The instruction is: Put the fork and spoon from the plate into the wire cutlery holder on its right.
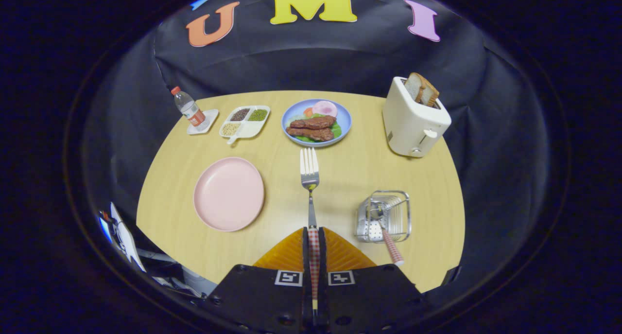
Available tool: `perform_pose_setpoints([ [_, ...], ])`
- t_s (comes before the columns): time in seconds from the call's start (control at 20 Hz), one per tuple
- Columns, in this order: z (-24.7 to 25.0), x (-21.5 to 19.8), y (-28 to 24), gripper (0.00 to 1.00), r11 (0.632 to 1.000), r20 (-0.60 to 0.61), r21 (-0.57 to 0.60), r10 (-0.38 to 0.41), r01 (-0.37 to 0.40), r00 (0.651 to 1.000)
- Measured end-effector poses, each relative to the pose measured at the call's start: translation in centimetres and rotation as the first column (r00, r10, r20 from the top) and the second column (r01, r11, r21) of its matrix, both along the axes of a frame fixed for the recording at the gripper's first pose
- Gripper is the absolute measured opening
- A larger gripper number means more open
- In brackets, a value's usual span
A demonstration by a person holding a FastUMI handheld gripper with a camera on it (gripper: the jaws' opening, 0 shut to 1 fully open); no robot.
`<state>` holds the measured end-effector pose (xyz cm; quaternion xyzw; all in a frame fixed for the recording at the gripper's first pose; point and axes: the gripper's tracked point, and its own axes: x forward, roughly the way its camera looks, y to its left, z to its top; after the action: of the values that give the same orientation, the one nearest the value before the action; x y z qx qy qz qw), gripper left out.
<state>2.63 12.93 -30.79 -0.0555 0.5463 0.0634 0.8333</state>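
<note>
My gripper (pixel 314 232) is shut on the fork (pixel 309 174), pinching its red-checked handle between the two orange fingers. The fork sticks straight out ahead of the fingers, tines forward, held above the wooden table (pixel 350 178). The pink plate (pixel 229 193) lies bare to the left of the fingers. To the right of the fingers stands the wire cutlery holder (pixel 384 216). The spoon (pixel 387 232) rests inside it, bowl down, its red-checked handle leaning out toward me.
Beyond the fork sits a blue plate of food (pixel 317 122). A white toaster with bread (pixel 414 116) stands at the far right. A divided snack dish (pixel 245 121) and a water bottle (pixel 188 109) on a coaster are at the far left.
</note>
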Motion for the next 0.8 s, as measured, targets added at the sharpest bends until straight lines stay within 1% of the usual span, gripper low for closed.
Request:
perform_pose_setpoints([
  [0.2,1.8,0.6,-4.4,0.04,0.999,-0.028,-0.045,0.028,-0.029,0.999],
  [0.35,3.0,0.2,-6.1,0.04,0.998,-0.070,-0.040,0.043,-0.046,0.997],
  [0.45,2.7,-0.6,-7.6,0.04,0.999,-0.143,-0.046,0.017,-0.024,0.990],
  [0.55,2.3,-1.1,-8.2,0.04,1.000,-0.215,-0.014,-0.019,0.016,0.976],
  [0.65,1.6,-1.1,-9.8,0.04,0.998,-0.272,-0.028,-0.061,0.055,0.960],
  [0.75,0.8,-1.2,-10.9,0.04,0.996,-0.329,-0.043,-0.094,0.084,0.939],
  [0.8,0.5,-1.5,-11.2,0.04,0.994,-0.370,-0.040,-0.113,0.105,0.922],
])
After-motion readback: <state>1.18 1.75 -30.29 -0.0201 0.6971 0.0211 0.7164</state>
